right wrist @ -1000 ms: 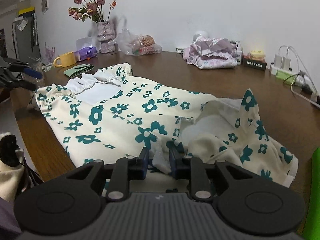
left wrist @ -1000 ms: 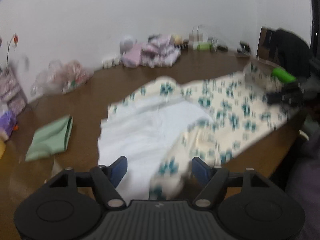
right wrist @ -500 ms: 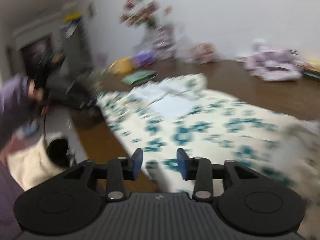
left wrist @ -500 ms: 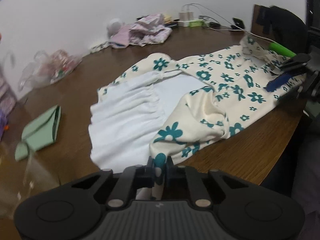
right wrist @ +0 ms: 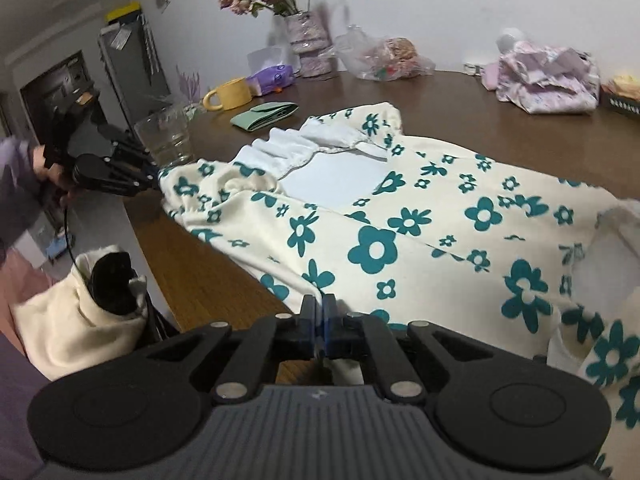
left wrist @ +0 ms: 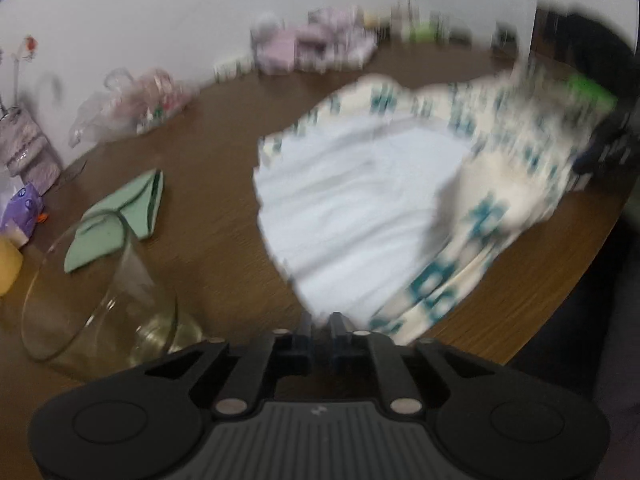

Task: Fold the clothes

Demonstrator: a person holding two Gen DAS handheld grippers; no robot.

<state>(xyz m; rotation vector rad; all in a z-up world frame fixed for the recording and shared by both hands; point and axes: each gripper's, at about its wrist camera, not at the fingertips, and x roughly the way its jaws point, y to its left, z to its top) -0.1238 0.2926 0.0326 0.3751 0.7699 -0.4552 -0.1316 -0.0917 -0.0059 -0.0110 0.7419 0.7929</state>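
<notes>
At the near table edge, the right gripper [right wrist: 319, 312] is pinching the hem of the floral garment [right wrist: 400, 216], jaws having just been closing from a half-open gap onto the cloth. A second ago it was clamped on a bunched fold further in, so it's been re-gripping at the edge. The left gripper [left wrist: 320, 322] is doing the same at the waist end: wide open a second ago, now nipping the fabric, though its jaws have just been easing apart a hair. So I'm guessing both corners are getting secured for the first fold. The garment is lying spread out on the wooden table [right wrist: 460, 112].

The right view is sharp and showing the left gripper [right wrist: 120, 168] from outside, beside the glass [right wrist: 166, 136]. The left view is badly blurred but showing more of the white lining [left wrist: 352, 208].
</notes>
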